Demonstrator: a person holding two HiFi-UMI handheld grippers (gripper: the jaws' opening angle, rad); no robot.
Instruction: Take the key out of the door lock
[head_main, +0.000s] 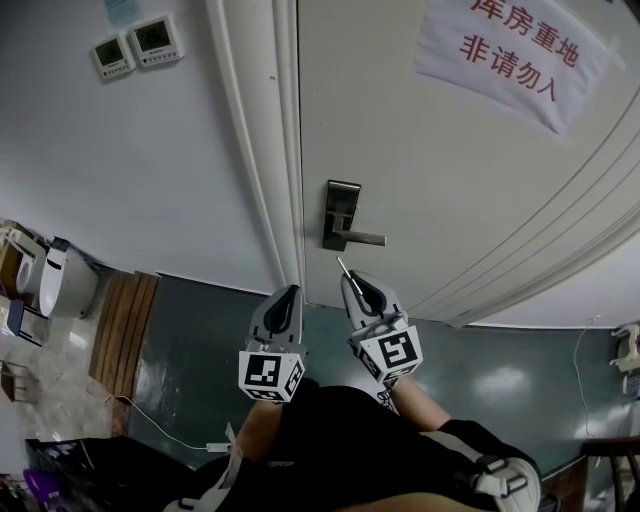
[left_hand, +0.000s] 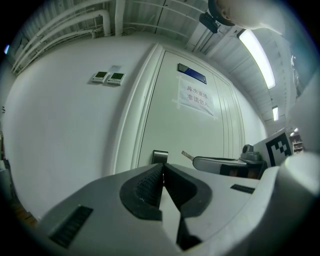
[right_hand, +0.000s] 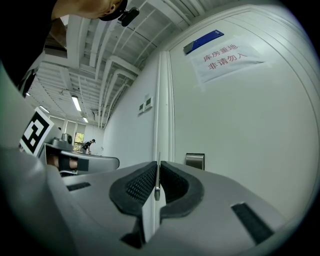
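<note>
The dark metal lock plate with its lever handle (head_main: 341, 213) sits on the white door (head_main: 450, 180); no key shows in it. My right gripper (head_main: 352, 281) is below the lock, apart from it, shut on a thin silver key (head_main: 343, 267) whose blade sticks out past the jaw tips. In the right gripper view the key (right_hand: 158, 175) stands edge-on between the ribbed pads, with the lock plate (right_hand: 195, 161) beyond. My left gripper (head_main: 291, 293) hangs beside it, shut with nothing in it. The left gripper view shows its closed pads (left_hand: 150, 185), the lock (left_hand: 160, 156) and the key (left_hand: 187, 155).
A paper notice with red characters (head_main: 510, 50) is taped to the door. The door frame (head_main: 270, 150) runs left of the lock, and two wall control panels (head_main: 135, 45) are further left. White fixtures (head_main: 60, 280) and a wooden panel (head_main: 120, 330) stand on the left.
</note>
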